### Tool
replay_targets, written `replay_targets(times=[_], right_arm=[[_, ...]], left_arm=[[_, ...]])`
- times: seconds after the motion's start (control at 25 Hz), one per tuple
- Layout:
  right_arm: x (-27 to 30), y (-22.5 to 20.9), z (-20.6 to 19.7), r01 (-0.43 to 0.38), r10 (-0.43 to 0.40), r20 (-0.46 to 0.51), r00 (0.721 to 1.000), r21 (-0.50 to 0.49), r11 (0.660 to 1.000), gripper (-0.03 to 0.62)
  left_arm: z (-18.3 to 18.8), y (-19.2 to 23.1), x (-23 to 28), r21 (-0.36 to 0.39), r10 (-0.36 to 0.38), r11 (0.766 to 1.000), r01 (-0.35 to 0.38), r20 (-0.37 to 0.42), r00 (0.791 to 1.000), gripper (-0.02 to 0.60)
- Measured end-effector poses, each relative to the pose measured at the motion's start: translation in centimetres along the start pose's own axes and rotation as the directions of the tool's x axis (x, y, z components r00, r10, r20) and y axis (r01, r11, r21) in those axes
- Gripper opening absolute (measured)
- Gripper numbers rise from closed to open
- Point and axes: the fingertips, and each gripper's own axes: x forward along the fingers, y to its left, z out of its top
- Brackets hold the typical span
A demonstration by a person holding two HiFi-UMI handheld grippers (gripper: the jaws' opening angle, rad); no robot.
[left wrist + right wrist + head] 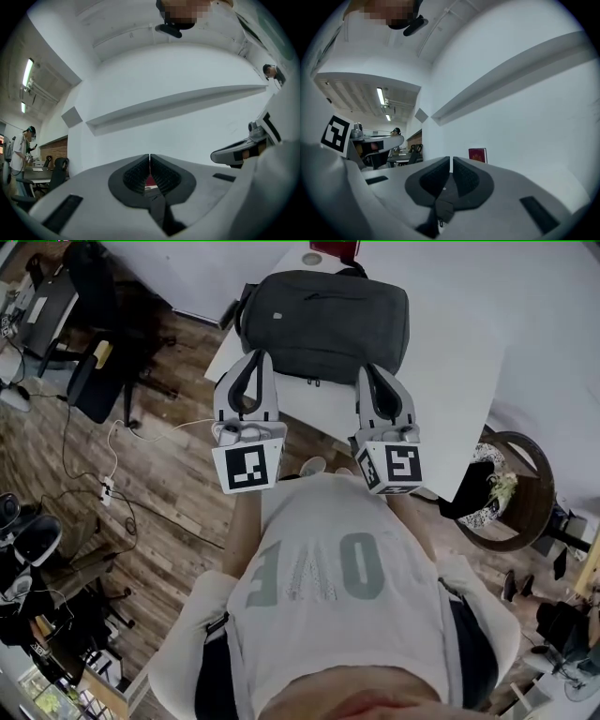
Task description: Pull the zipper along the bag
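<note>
A dark grey bag (323,324) lies flat on the white table (450,381), with a pocket zipper line across its top face. My left gripper (251,356) is held above the bag's near left corner, jaws shut with nothing between them. My right gripper (374,370) hovers over the bag's near right edge, also shut and empty. In the left gripper view the shut pads (138,174) point at a white wall, and the bag is out of sight. The right gripper view shows shut pads (434,177) meeting at a thin slit, aimed level at the wall.
A red box (336,251) (477,155) stands at the table's far edge. A black office chair (94,362) and cables (103,488) are on the wooden floor at left. A round wicker seat (511,488) sits right of the table. A person (21,152) stands far off.
</note>
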Motion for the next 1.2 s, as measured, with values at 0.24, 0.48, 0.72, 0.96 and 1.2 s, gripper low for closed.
replay_targets(times=[0.24,0.48,0.72,0.96,1.2], right_arm=[[-0.2,0.0,-1.1,-0.011,0.009,-0.039,0.999,-0.033,0.999,0.029],[-0.2,-0.2,-0.8,-0.011,0.01,-0.031,0.999,-0.017,1.0,0.029],[-0.2,-0.6,-1.0,-0.01,0.009,-0.032,0.999,-0.018,1.0,0.029],[-0.4,-0.7,-1.4,-0.005,0.004,-0.046,0.999,-0.022,1.0,0.029],[-0.4,-1.0,-1.9,0.002,-0.003,-0.059,0.998,-0.02,1.0,0.029]], left_arm=[[-0.7,-0.1,-0.1,-0.009,0.001,1.0,-0.001,-0.007,1.0,0.031],[-0.8,-1.3,0.2,-0.011,-0.025,1.0,0.025,-0.006,1.0,0.031],[-1.1,-1.3,0.3,-0.005,-0.022,1.0,0.022,-0.014,1.0,0.031],[-1.4,-1.0,0.2,-0.01,-0.017,1.0,0.017,-0.026,1.0,0.031],[-1.9,-0.8,0.3,-0.015,-0.018,1.0,0.017,-0.034,0.999,0.031]])
